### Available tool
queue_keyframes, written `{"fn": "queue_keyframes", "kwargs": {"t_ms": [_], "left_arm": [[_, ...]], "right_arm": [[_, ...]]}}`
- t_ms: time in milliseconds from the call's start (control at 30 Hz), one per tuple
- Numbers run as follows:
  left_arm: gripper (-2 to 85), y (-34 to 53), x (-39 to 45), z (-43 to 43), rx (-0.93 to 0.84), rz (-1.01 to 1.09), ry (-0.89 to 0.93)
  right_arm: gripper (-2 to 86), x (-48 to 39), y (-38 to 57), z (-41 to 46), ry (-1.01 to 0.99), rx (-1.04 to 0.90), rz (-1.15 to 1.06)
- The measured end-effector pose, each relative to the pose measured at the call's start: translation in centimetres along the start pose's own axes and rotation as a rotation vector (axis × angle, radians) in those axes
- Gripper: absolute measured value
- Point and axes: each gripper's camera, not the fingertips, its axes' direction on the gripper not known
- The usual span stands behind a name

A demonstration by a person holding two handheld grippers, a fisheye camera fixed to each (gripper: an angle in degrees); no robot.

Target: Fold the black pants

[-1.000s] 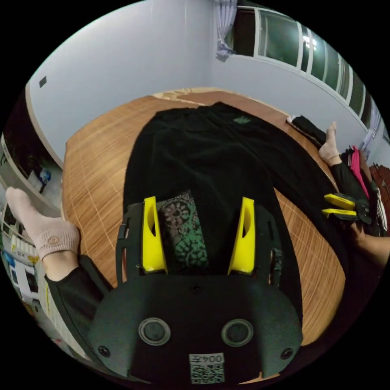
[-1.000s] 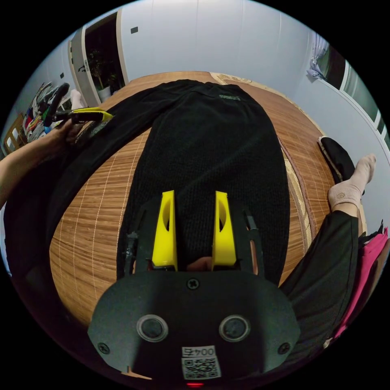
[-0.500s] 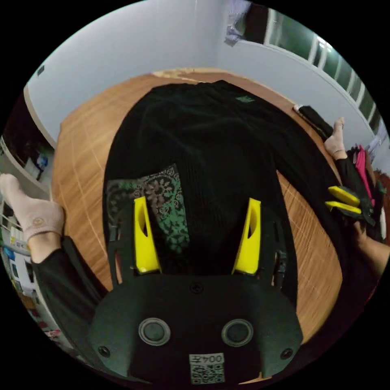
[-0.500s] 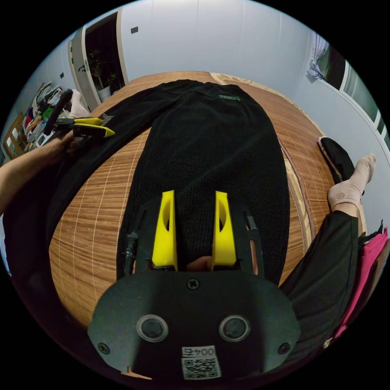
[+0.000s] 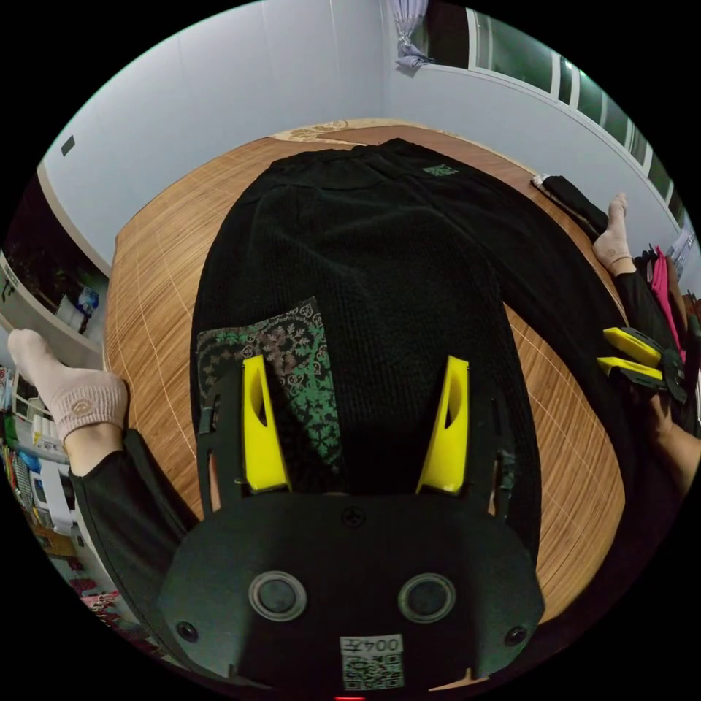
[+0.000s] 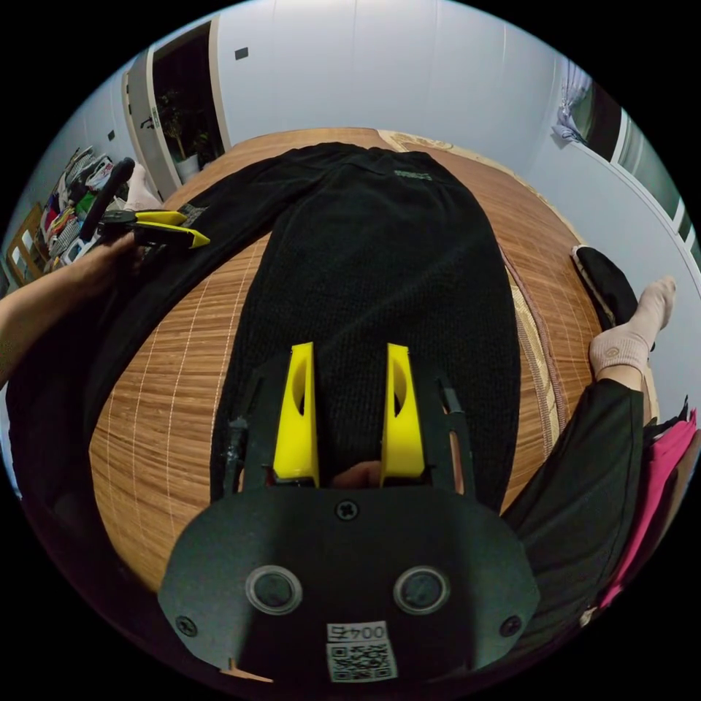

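Left fingers (image 5: 253, 423) spread wider than before over black pants (image 5: 365, 255); right fingers (image 6: 296, 412) unchanged, parted.

The black pants (image 5: 365, 277) lay spread flat on a woven wooden mat, filling the middle of the left gripper view, waistband toward the top of the frame and legs running down toward the bottom. The fabric was a dark, finely ribbed knit. A small green mark sat near the waistband at upper right of centre. One leg end at lower left was turned back, showing a green and pink patterned lining. In the right gripper view the pants (image 6: 380, 270) again covered the centre, one leg stretching toward the left edge.
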Motion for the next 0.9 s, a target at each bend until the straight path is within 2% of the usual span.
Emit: {"fn": "queue_keyframes", "kwargs": {"t_ms": [167, 233, 367, 567, 600, 800, 900], "left_arm": [[31.1, -0.4, -0.2, 0.4, 0.0, 0.0, 0.0], [31.1, -0.5, -0.4, 0.6, 0.001, 0.0, 0.0], [31.1, -0.7, -0.5, 0.9, 0.001, 0.0, 0.0], [31.1, -1.0, -0.7, 1.3, 0.001, 0.001, 0.0], [31.1, -1.1, -0.7, 1.3, 0.001, 0.001, 0.0], [31.1, -1.2, -0.8, 1.6, 0.001, 0.001, 0.0], [31.1, -1.3, -0.8, 1.7, 0.001, 0.001, 0.0]], "right_arm": [[15.1, 1.1, -0.9, -0.3, -0.049, -0.005, 0.055], [16.7, 2.8, -2.2, -2.1, -0.121, 0.067, 0.108], [16.9, 6.2, -5.6, -2.7, -0.085, 0.122, 0.082], [16.8, 10.5, -7.3, 4.0, -0.006, -0.063, 0.128], [16.7, 10.7, -6.7, 3.9, 0.018, 0.008, 0.12], [17.2, 11.6, -7.3, 4.1, 0.077, -0.002, 0.18], [17.0, 12.1, -7.3, 3.0, 0.059, 0.061, 0.22]]}}
